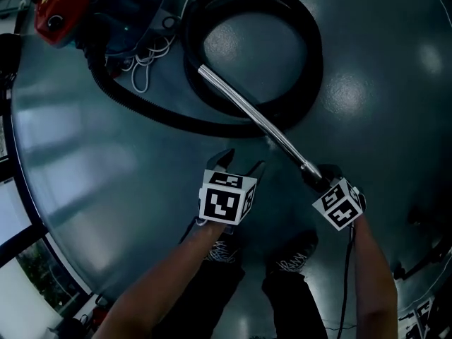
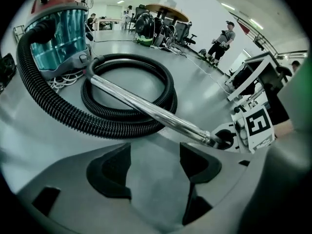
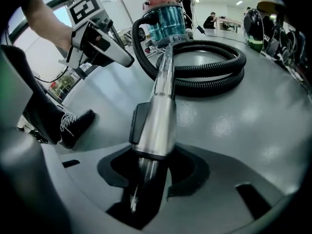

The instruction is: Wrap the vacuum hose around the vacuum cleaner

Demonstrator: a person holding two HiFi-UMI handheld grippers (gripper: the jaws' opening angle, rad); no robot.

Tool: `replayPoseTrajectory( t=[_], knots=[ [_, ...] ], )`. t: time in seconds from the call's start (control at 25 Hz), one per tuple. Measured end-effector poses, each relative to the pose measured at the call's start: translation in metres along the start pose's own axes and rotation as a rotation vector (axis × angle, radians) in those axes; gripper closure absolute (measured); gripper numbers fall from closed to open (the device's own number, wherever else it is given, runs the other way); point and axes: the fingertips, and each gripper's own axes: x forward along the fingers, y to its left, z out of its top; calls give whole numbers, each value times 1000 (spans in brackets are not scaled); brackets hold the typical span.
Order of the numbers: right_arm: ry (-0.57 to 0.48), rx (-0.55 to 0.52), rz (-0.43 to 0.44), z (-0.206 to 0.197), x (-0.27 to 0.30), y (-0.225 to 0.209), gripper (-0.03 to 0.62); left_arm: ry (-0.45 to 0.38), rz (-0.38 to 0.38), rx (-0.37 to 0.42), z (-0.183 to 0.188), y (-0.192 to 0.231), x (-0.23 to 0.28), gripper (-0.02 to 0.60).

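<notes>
The red and teal vacuum cleaner [image 1: 70, 6] stands at the far left on the grey floor. Its black ribbed hose [image 1: 311, 41] runs out from it and lies in a loop on the floor. From that loop a shiny metal wand [image 1: 254, 115] slants toward me. My right gripper [image 1: 319, 179] is shut on the wand's near end, and in the right gripper view the wand [image 3: 161, 106] sits between both pads. My left gripper [image 1: 241, 162] hangs open just left of the wand, pointing steeply down, with nothing between its pads [image 2: 109, 172].
A white cord [image 1: 148, 62] lies bunched beside the vacuum cleaner. The person's shoes [image 1: 296, 253] stand just below the grippers. A thin cable [image 1: 347, 274] trails from the right gripper. Far off stand a person [image 2: 222, 40], desks and a white frame [image 2: 253, 72].
</notes>
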Motion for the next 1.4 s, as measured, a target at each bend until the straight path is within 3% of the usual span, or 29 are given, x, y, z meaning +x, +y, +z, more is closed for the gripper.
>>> replayPoseTrajectory(
  t=[0.32, 0.56, 0.84, 0.96, 1.24, 1.4],
  knots=[
    [42, -44, -104, 5, 21, -40, 430, 12, -45, 104, -5, -5, 14, 275],
    [47, 35, -146, 4, 23, -53, 430, 65, -122, 85, -11, -15, 24, 276],
    [4, 132, -172, 4, 12, -50, 390, 79, -89, 189, -11, -27, 17, 464],
    [-19, 138, -168, 8, -5, -43, 382, 68, -77, 224, -9, -34, 8, 575],
    [-141, 232, -184, 34, -84, -23, 382, 79, -116, 266, 6, -71, -34, 575],
    [-270, 287, -161, 68, -148, -4, 384, 21, -220, 261, 29, -109, -80, 575]
  ],
)
